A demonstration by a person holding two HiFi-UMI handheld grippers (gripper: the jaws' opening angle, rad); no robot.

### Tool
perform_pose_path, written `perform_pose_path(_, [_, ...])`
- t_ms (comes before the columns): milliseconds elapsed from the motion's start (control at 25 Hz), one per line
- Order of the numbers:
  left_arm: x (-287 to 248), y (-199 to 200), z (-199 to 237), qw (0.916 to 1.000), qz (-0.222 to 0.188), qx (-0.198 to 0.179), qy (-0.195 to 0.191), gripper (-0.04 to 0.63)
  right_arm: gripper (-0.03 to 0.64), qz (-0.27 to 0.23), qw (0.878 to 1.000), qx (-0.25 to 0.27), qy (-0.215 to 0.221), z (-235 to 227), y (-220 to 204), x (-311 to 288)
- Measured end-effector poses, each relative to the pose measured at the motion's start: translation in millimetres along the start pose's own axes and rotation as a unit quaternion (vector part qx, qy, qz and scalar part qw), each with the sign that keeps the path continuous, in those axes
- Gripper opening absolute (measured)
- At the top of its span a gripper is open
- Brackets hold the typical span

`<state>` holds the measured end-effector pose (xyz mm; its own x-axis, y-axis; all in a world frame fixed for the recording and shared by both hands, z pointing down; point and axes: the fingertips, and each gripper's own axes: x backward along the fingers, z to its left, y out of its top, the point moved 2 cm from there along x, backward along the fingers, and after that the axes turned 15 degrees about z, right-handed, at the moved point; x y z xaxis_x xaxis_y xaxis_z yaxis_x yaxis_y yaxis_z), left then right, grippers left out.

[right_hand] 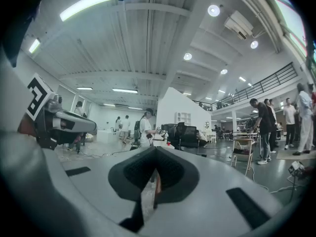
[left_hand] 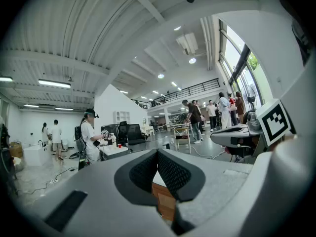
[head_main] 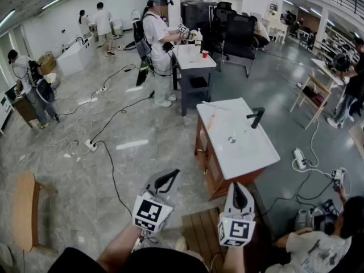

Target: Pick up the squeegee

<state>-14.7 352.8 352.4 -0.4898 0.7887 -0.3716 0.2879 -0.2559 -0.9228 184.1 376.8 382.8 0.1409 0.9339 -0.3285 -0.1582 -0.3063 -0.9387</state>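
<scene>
**Status.** The left gripper (head_main: pixel 173 174) and the right gripper (head_main: pixel 238 187) were held at the bottom centre of the head view. Both pointed roughly level toward the washbasin cabinet (head_main: pixel 250 158) at centre right, and neither touched anything. In its own view the left gripper (left_hand: pixel 158 153) had its jaws together, tip against tip, with nothing between them. The right gripper (right_hand: pixel 155 151) showed the same closed, empty state in its own view.

**Target.** The likely squeegee (head_main: pixel 211 121) was a slim, orange-toned item lying on the cabinet's white top near its left edge. It sat left of the basin and well apart from the black faucet (head_main: pixel 257 117). It was too small in the frame to confirm its identity or to tell handle from blade.

**Procedure (judgement).** The step in hand was the approach, with the pick not yet begun.
1. Spread the jaws before reaching the top.
2. Set the jaws across the item's long axis, over the handle rather than any rubber edge.
3. Lower until the tips nearly meet the top, then close firmly.
4. Lift straight up.

**Caution.** A low, flat item could slide under a glancing tip and go off the near left edge.
</scene>
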Motion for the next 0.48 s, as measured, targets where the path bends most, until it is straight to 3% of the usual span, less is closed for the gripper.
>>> perform_pose_path(240, [-7.3, -5.1, 5.1, 1.0000, 0.004, 0.008, -0.002, 0.002, -0.002, -0.021, 1.000, 0.001, 0.005, 1.2, -1.0, -10.0])
perform_pose_path(480, [-16.3, -4.4, 23.1, 0.9999, 0.006, 0.012, -0.003, 0.002, -0.002, -0.008, 1.000, 0.001, 0.005, 7.3, 5.7, -27.1])
